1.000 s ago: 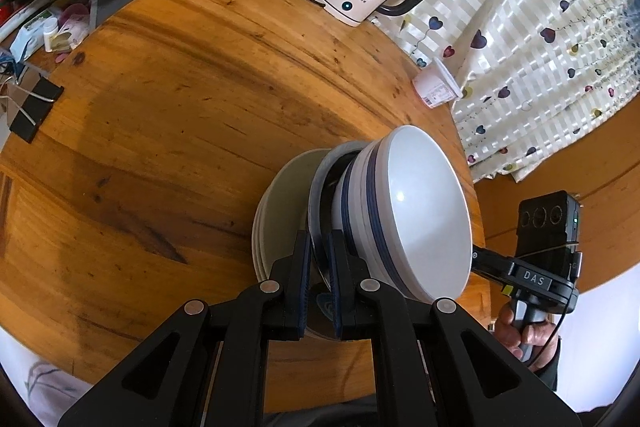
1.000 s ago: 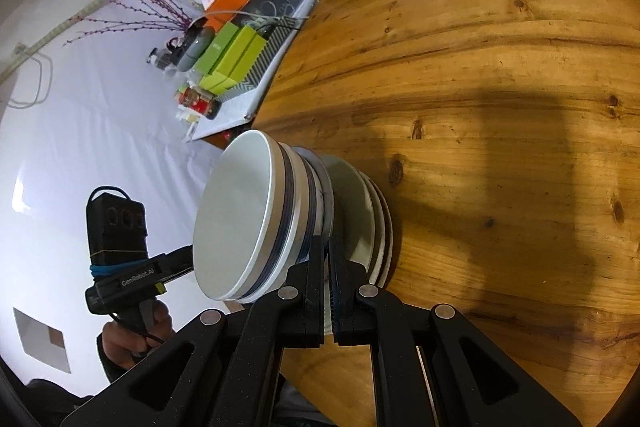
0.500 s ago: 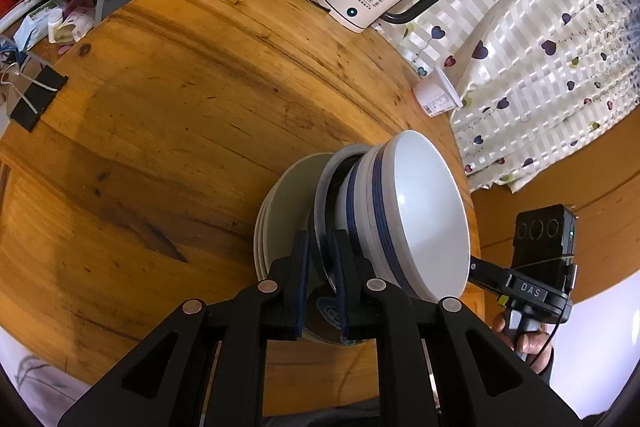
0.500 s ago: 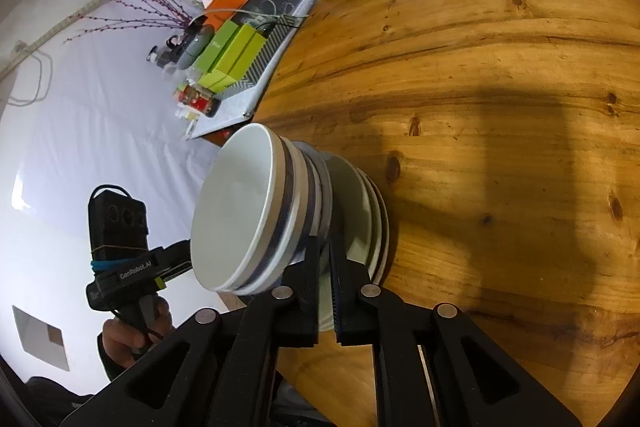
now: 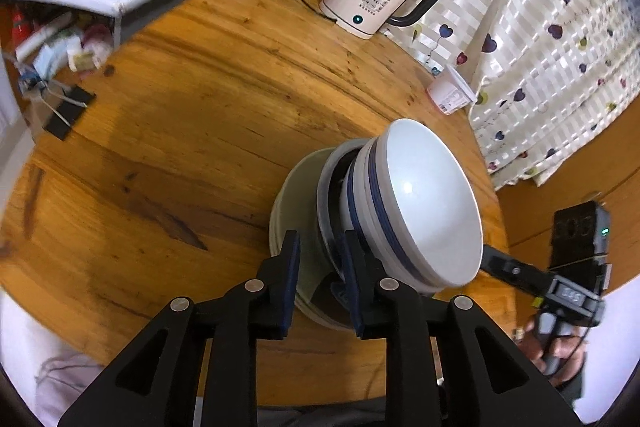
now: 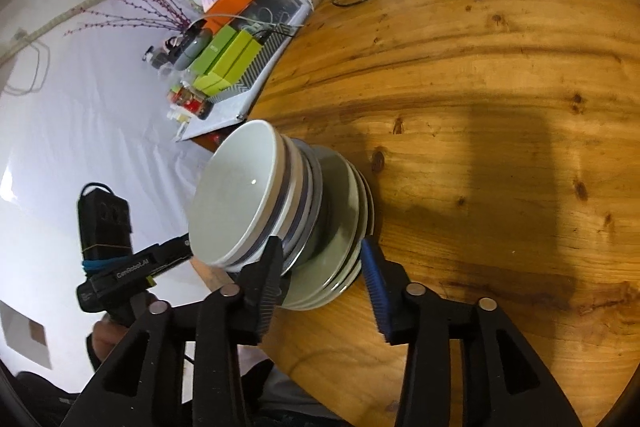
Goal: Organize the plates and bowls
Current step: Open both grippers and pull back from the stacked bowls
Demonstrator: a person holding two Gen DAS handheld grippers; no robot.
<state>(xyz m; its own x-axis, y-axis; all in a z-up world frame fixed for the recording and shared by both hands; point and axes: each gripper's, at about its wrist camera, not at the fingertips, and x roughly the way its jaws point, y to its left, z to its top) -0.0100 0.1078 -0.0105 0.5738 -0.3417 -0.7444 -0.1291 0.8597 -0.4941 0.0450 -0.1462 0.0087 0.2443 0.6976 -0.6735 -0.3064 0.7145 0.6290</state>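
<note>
Your left gripper point(image 5: 318, 259) has its fingers point(image 5: 289, 267) parted to a moderate gap. They straddle the near rim of the plate stack point(image 5: 288, 203) without pressing on it, and nothing is held.

Your right gripper point(image 6: 322, 267) has its fingers point(image 6: 374, 277) spread wider. One stands just beside the bowls and the other just beside the outer edge of the plate stack point(image 6: 348, 227). Contact cannot be confirmed; nothing is held.

The nested bowls point(image 5: 424, 203) are white with dark blue bands and sit on top of the plates. The whole pile rests on the round wooden tabletop point(image 5: 192, 131) at its near edge, between your two grippers. In the right wrist view the bowls point(image 6: 240, 195) show a clean, pale interior.

At the far edge of the tabletop a white electric kettle point(image 5: 376, 3) stands upright, its display reading 55, with a black cord running off its left side. To its right, well apart from the pile, a small white cup point(image 5: 450, 93) sits at the tabletop's edge, against a heart-patterned cloth point(image 5: 540, 27).

Green boxes point(image 6: 228, 63) sit on a white shelf beyond the far left of the tabletop. A black binder clip point(image 5: 68, 111) lies at the tabletop's left edge.
</note>
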